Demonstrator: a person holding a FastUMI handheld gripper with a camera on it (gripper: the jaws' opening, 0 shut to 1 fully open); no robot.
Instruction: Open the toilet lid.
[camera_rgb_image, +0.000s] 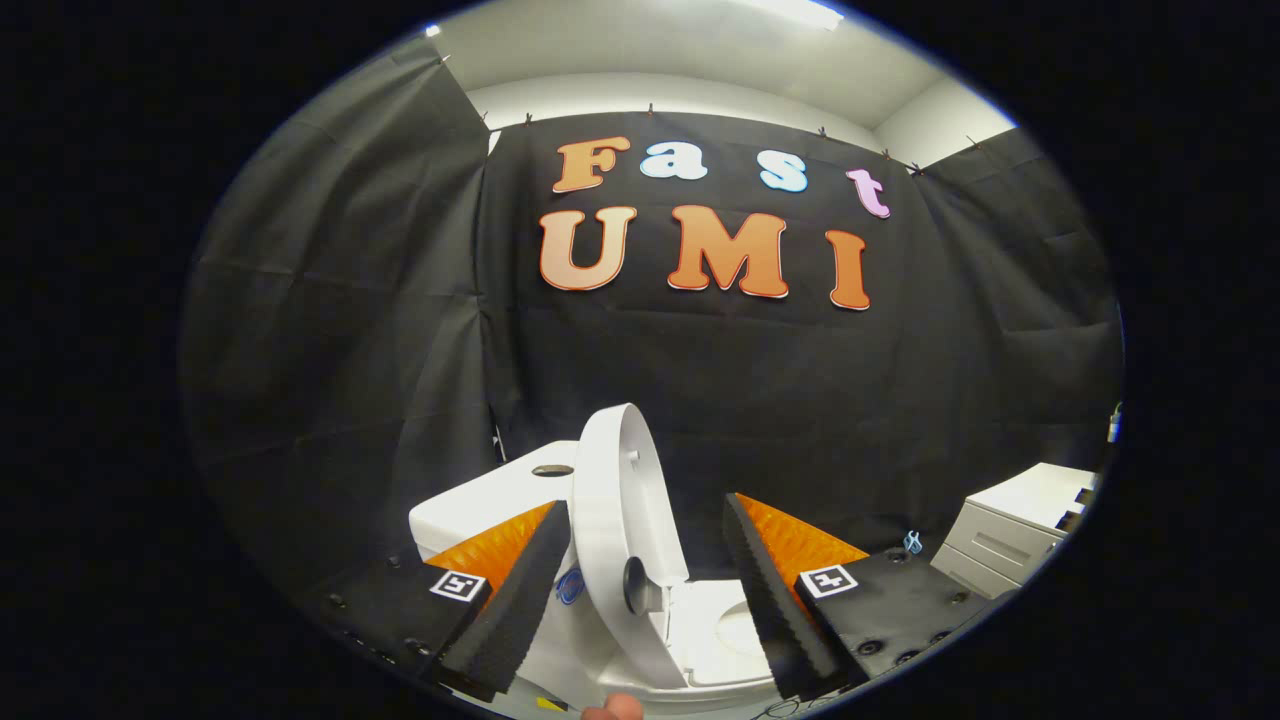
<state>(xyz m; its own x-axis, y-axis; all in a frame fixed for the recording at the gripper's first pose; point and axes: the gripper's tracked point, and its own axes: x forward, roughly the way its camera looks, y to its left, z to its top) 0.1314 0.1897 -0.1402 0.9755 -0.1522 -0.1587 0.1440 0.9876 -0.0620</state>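
Note:
A white toilet stands just ahead of me, its lid (618, 520) raised upright and leaning towards the white tank (490, 495) behind it. The seat and bowl (725, 630) lie exposed below the lid, between my fingers. My gripper (645, 590) is open: the raised lid's edge stands in the gap close to the left finger (520, 590), while the right finger (775, 590) is apart from it. Neither finger visibly presses on the lid. A dark flush button (552, 470) sits on the tank top.
A white drawer cabinet (1020, 530) stands to the right of the toilet against the black cloth wall. A fingertip of a person (612, 710) shows below the bowl, near a small yellow item (550, 704).

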